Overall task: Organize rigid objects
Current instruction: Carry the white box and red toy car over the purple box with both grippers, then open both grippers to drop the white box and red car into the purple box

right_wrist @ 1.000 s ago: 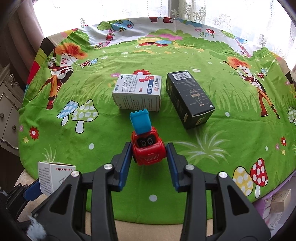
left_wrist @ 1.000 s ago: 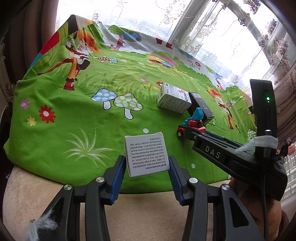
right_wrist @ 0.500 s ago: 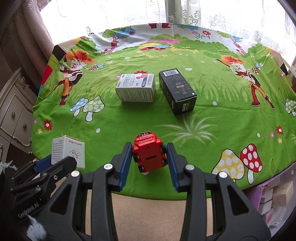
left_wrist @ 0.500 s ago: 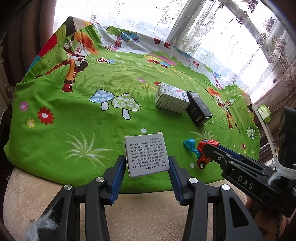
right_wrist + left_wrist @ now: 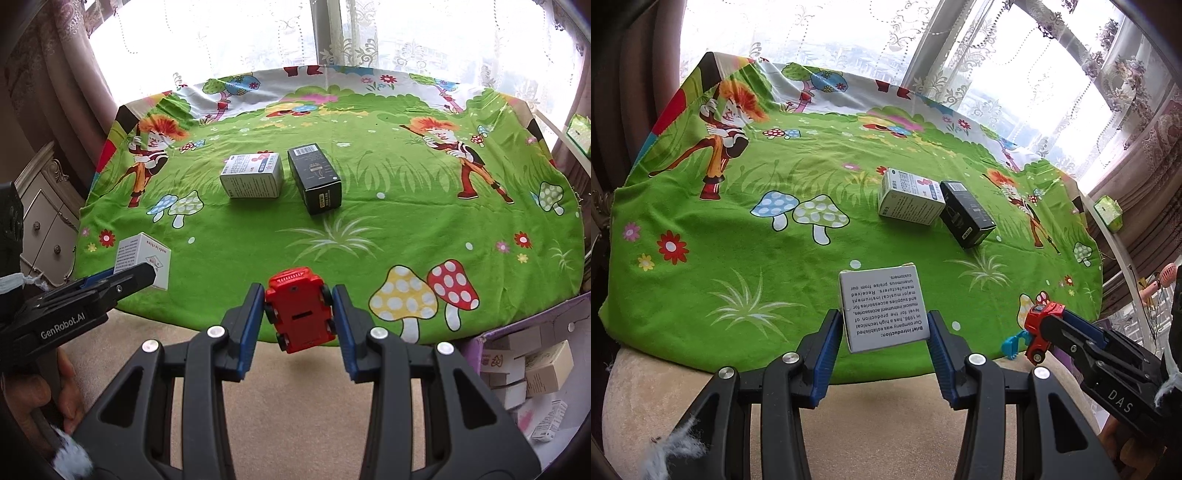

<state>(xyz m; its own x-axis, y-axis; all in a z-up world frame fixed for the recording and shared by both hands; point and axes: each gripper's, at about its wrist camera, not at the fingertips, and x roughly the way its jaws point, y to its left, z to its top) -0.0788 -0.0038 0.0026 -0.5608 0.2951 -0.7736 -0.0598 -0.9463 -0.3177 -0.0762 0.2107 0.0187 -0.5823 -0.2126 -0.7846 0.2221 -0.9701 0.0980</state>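
Note:
My left gripper (image 5: 884, 328) is shut on a small white printed box (image 5: 882, 306) and holds it above the table's near edge; the box also shows in the right wrist view (image 5: 146, 260). My right gripper (image 5: 298, 308) is shut on a red toy car (image 5: 300, 310), tipped with its underside toward the camera, at the near edge. The car with its blue scoop also shows in the left wrist view (image 5: 1039, 326). A white medicine box (image 5: 253, 181) and a black box (image 5: 316, 179) lie side by side mid-table.
The round table carries a green cartoon cloth (image 5: 406, 221). A purple bin (image 5: 524, 363) with several small boxes stands on the floor at the lower right. A white cabinet (image 5: 44, 225) is at the left. Beige carpet (image 5: 295, 398) lies below the grippers.
My right gripper has drawn back from the table's middle to its near edge with the toy car, which has tipped over to show its underside. The left gripper has kept the white box almost still.

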